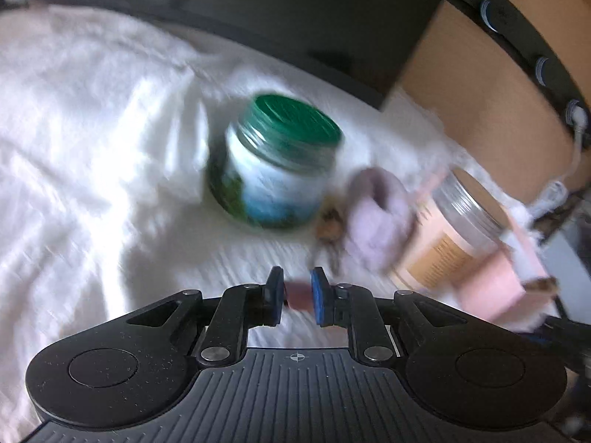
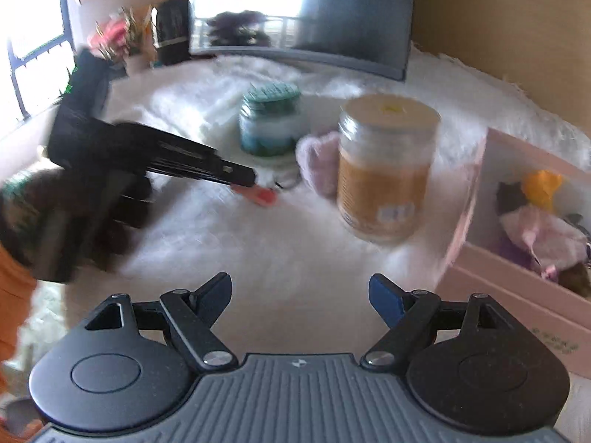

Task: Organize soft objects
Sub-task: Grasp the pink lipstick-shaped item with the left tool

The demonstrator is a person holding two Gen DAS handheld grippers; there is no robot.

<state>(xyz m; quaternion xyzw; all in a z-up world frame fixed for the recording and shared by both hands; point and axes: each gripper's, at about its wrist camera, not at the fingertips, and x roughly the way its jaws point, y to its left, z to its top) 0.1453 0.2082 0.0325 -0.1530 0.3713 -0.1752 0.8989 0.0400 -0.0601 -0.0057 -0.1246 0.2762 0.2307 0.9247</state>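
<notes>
My left gripper (image 1: 297, 284) is shut on a small pinkish-red soft piece (image 1: 297, 295), held low over the white fluffy cloth (image 1: 92, 147). The right wrist view shows that same left gripper (image 2: 251, 181) from the side, with the red piece (image 2: 264, 196) at its tip. A pale purple plush (image 1: 376, 214) on a key ring lies between two jars, also seen as the plush (image 2: 317, 162) behind the orange jar. My right gripper (image 2: 301, 288) stands open over the cloth with nothing between its fingers. The pink box (image 2: 517, 288) at the right holds several soft toys (image 2: 543, 232).
A green-lidded jar (image 1: 273, 162) and an orange-labelled jar (image 1: 443, 236) stand upright on the cloth, the orange jar (image 2: 384, 170) close to the box wall. A dark monitor (image 2: 295, 11) stands behind, and flowers (image 2: 114, 37) at the back left. Both views are motion-blurred.
</notes>
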